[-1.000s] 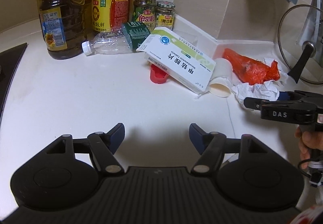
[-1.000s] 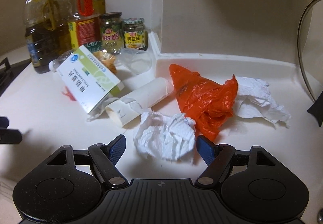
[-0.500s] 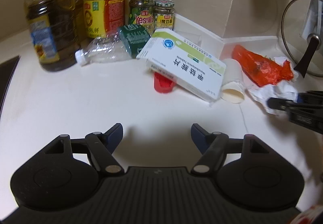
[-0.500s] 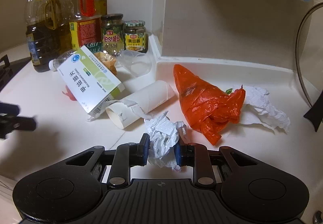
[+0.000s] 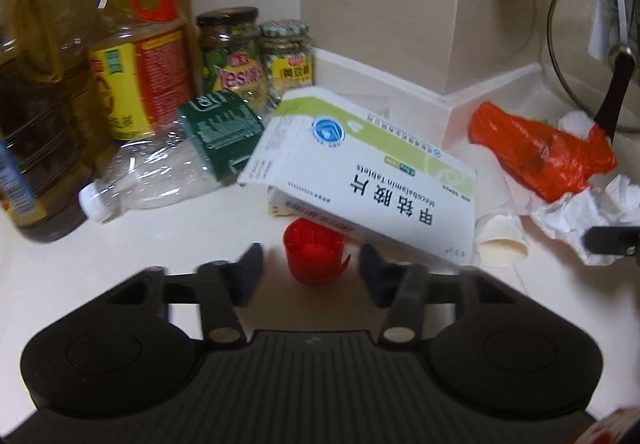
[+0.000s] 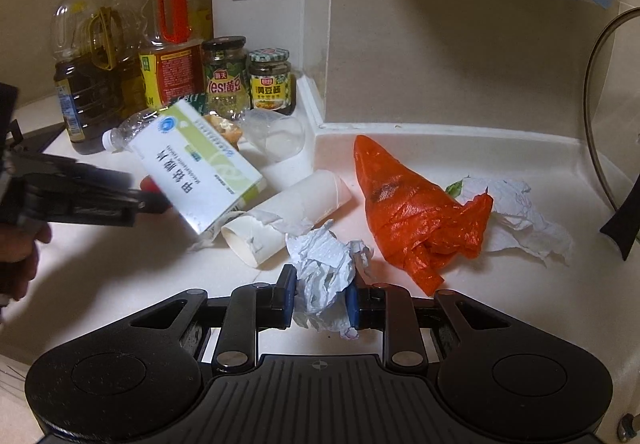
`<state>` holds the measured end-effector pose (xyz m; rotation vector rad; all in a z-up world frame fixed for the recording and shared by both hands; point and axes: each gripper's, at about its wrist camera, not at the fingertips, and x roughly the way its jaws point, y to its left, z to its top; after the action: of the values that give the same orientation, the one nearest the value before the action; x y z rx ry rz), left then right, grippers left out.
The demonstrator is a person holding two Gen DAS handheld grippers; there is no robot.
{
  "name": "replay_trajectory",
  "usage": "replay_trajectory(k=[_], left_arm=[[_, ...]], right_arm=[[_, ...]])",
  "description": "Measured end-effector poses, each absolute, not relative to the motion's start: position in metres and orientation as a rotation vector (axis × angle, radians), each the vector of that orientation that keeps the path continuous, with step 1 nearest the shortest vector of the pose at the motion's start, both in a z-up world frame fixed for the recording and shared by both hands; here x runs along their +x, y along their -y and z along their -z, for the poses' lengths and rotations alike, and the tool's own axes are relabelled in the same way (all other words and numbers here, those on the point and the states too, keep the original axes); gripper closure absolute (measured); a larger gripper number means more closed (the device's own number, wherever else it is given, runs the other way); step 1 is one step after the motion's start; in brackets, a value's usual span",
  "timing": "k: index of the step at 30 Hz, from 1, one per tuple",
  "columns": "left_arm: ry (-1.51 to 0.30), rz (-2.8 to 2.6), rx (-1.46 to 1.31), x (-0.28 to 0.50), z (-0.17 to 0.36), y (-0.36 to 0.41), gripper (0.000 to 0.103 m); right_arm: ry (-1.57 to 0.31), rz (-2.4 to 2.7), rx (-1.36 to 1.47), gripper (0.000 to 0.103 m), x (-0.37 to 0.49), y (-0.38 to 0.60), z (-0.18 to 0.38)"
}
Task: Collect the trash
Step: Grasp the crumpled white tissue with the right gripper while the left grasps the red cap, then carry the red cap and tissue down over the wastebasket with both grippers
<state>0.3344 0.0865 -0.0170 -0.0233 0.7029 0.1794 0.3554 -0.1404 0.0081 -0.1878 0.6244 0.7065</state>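
Crumpled white tissue (image 6: 324, 276) pinched upright, beside torn paper tube (image 6: 288, 218) and orange bag (image 6: 416, 212).

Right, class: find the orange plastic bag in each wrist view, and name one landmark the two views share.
Left wrist: orange plastic bag lies at the right, beyond the medicine box.
Right wrist: orange plastic bag lies right of centre, beside the crumpled tissue.
Shared landmark: the medicine box.

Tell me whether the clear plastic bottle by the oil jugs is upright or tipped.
Tipped: the clear plastic bottle lies on its side on the counter, white cap toward the camera.
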Motion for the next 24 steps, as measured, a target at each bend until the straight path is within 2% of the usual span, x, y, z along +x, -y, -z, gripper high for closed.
replay_trajectory(k=[1, 2, 12, 24], left_arm=[[-0.705, -0.177, -0.019, 0.337, 0.018, -0.086, 0.073], [-0.709, -0.174, -0.016, 0.337, 0.017, -0.087, 0.074], [-0.755, -0.223, -0.041, 0.298, 0.003, -0.084, 0.075], [-0.716, -0.211, -0.141, 0.219, -0.017, -0.064, 0.075]], right_arm=[[-0.625, -0.705, -0.187, 0.077, 0.356, 0.141, -0.008], [-0.625, -0.703, -0.186, 0.077, 0.356, 0.141, -0.008], [-0.623, -0.703, -0.166, 0.077, 0.348, 0.143, -0.012], [-0.61, -0.715, -0.154, 0.077, 0.309, 0.147, -0.02]])
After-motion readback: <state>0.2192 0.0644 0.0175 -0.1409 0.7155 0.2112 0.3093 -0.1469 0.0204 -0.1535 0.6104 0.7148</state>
